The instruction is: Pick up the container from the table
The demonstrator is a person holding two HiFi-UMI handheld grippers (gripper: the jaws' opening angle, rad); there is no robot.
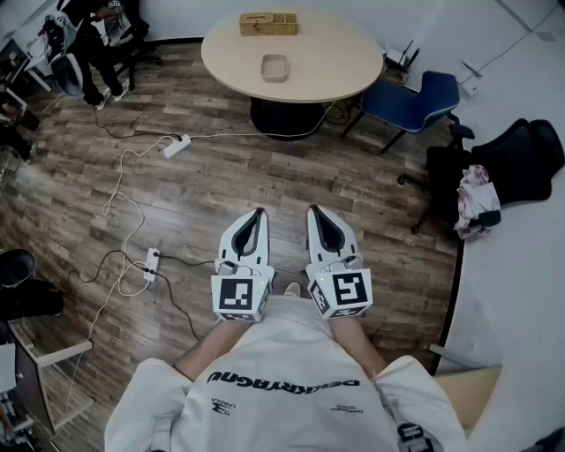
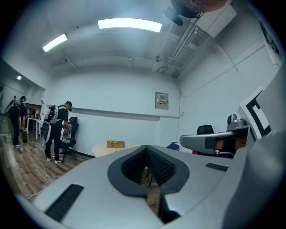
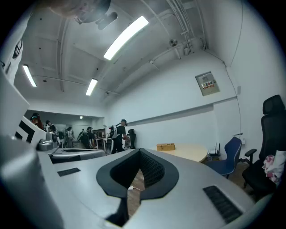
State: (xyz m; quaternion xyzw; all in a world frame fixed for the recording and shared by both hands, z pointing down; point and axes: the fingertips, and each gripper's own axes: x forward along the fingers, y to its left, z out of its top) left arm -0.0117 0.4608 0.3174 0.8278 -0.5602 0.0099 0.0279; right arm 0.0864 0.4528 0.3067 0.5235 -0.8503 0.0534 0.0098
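Observation:
The container (image 1: 274, 67), a small beige open tray, sits on the round light table (image 1: 327, 75) far ahead of me, with a wooden box (image 1: 268, 24) behind it. My left gripper (image 1: 258, 214) and right gripper (image 1: 314, 213) are held side by side close to my body, over the wood floor, well short of the table. On both, the jaws meet at the tips with nothing between them. In the left gripper view the shut left gripper (image 2: 146, 148) points at the table (image 2: 100, 150) and wooden box (image 2: 115, 144). The right gripper (image 3: 139, 151) likewise faces the wooden box (image 3: 166, 146). Neither gripper view shows the container.
A blue chair (image 1: 410, 101) stands right of the table, and a black office chair (image 1: 516, 159) with a cloth on it is farther right. Power strips (image 1: 177, 146) and cables lie on the floor at left. People (image 1: 88, 35) stand at the far left.

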